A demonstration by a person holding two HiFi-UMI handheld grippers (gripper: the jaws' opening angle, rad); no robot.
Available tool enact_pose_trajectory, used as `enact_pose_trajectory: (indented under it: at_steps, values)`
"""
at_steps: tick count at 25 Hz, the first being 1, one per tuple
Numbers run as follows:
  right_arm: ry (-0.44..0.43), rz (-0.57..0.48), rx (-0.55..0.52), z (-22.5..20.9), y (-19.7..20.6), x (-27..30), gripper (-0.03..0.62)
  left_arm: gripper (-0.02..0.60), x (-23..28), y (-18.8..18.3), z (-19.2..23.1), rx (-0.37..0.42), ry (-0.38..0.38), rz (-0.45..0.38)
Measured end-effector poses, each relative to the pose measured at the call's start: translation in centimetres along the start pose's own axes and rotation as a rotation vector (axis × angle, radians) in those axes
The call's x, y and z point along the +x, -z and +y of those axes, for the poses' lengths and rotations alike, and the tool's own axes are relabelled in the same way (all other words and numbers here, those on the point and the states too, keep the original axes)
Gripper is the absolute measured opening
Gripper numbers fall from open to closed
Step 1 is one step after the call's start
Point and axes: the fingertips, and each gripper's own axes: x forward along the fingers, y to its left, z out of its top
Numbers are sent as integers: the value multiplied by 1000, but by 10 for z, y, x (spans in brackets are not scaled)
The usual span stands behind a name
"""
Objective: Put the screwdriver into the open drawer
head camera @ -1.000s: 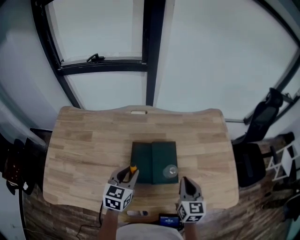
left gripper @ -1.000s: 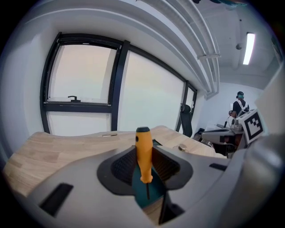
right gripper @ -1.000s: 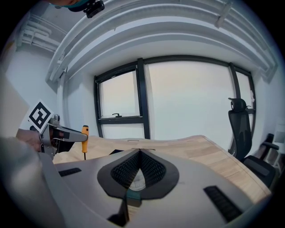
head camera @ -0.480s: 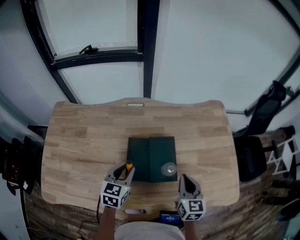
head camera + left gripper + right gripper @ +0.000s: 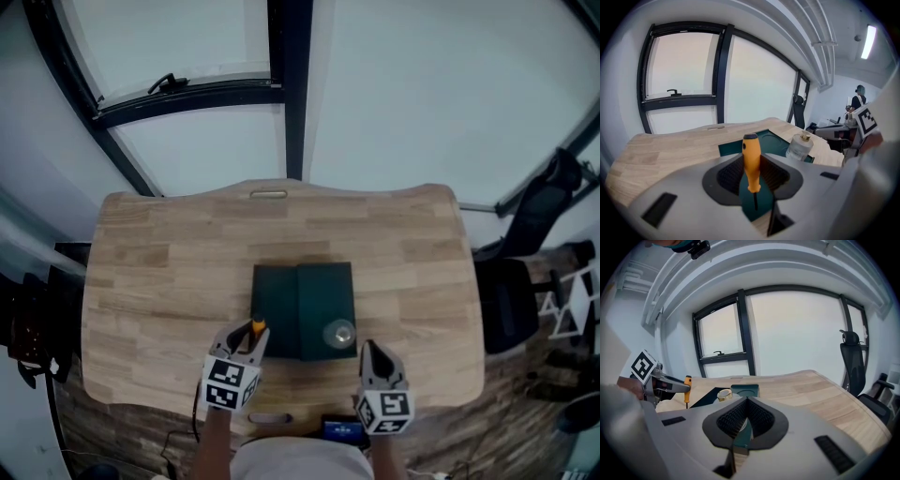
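An orange-handled screwdriver (image 5: 751, 159) stands upright, handle up, between the pads of my left gripper (image 5: 752, 174), which is shut on it. In the head view the screwdriver (image 5: 257, 327) and left gripper (image 5: 251, 337) hover at the front left corner of a dark green flat box (image 5: 281, 305) in the middle of the wooden table (image 5: 150, 272). A small clear jar with a gold cap (image 5: 339, 334) stands on the box's front right part. My right gripper (image 5: 367, 352) is just right of the jar, shut and holding nothing. No drawer shows clearly.
A black office chair (image 5: 534, 220) stands off the table's right side. A window with a black frame (image 5: 286, 84) lies beyond the far edge. A small dark device (image 5: 337, 432) sits below the table's front edge. A person (image 5: 858, 98) stands far off in the left gripper view.
The head view has tilted, so the table sits a little higher in the picture. Both grippers stay near the front edge, the left one still shut on the screwdriver.
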Motion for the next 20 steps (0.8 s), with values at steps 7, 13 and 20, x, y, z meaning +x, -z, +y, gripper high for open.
enact_pose_trajectory:
  at_steps: [7,13,20]
  values:
    - [-8,29,6,-1,6,10,-4,112,10,12,1,12,6,49]
    - [-7,42,15,-6,12,14,-5,112,18,16,-2,45,16,82]
    - [4,54,37,-12,16,17,-3,112,24,23,-4,50,29,112]
